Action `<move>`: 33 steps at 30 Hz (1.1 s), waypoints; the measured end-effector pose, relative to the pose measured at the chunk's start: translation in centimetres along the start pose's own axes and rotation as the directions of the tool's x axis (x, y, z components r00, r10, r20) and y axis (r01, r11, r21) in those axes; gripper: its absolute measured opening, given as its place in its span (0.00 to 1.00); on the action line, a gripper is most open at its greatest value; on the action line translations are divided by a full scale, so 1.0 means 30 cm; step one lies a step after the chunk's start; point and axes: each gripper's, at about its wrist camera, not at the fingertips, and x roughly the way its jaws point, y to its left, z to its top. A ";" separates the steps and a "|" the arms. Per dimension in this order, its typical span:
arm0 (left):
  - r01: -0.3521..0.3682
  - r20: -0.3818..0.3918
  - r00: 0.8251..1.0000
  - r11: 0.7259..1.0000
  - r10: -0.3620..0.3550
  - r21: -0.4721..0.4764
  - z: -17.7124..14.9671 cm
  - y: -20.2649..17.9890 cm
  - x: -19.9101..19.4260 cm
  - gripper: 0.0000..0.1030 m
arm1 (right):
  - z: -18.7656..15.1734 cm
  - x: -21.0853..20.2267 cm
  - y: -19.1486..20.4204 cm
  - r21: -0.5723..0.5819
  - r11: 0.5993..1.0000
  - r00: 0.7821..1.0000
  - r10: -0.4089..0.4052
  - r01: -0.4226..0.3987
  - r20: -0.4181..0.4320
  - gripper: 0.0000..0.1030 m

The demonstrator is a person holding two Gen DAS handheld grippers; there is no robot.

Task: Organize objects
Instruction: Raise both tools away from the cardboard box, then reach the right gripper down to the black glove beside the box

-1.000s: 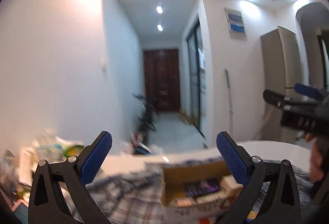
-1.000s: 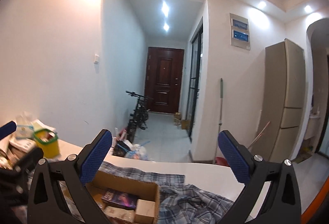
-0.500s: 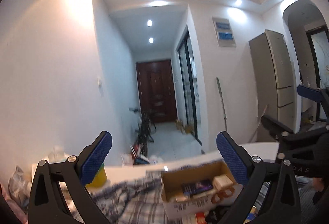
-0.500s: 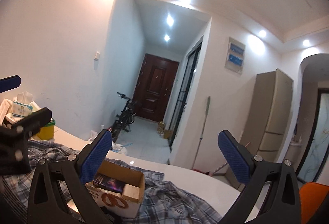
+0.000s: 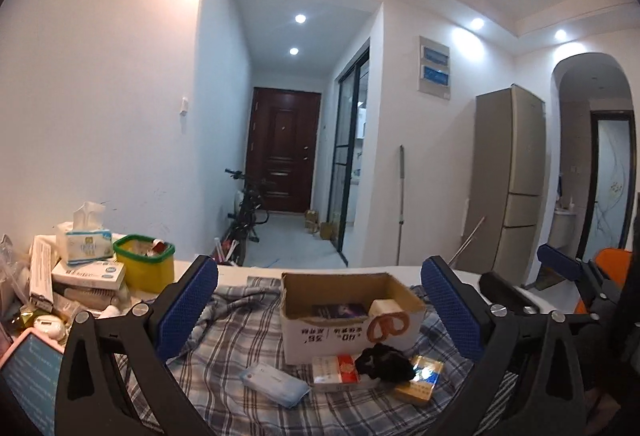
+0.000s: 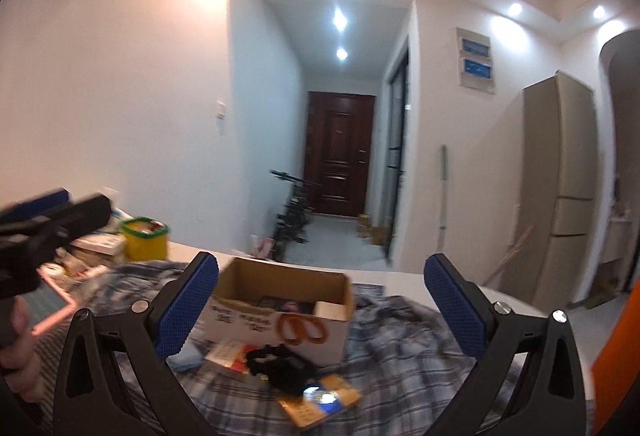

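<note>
White walls [image 5: 120,95] closed in a narrow hallway, and at its far end stood a dark brown door [image 5: 282,151]. Round ceiling lights [image 5: 300,19] glowed overhead. A bicycle [image 5: 246,211] leaned by the left wall on the pale floor [image 5: 292,244]. On the right ran a black-framed glass door [image 5: 347,163], then a mop handle [image 5: 400,203] against the wall, and a tall beige fridge [image 5: 510,179]. Past an archway [image 5: 592,83], possibly a bathroom.
</note>
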 end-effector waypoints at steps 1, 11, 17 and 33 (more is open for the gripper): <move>-0.007 -0.002 1.000 1.000 0.007 0.007 -0.012 0.003 0.004 1.00 | -0.010 -0.003 -0.013 0.020 0.999 0.999 0.047 -0.047 0.002 1.00; -0.009 -0.045 0.999 0.999 0.007 -0.036 -0.107 0.036 0.128 1.00 | -0.030 0.013 -0.024 0.040 0.997 0.997 -0.073 0.072 0.008 1.00; -0.093 -0.048 0.995 0.995 0.091 -0.039 -0.147 0.077 0.156 1.00 | -0.063 0.081 -0.058 0.087 0.994 0.998 -0.067 0.068 -0.009 1.00; -0.146 -0.223 0.966 0.988 0.131 -0.050 -0.238 0.125 0.275 1.00 | -0.210 0.211 -0.020 0.075 0.997 0.988 -0.004 0.016 -0.158 1.00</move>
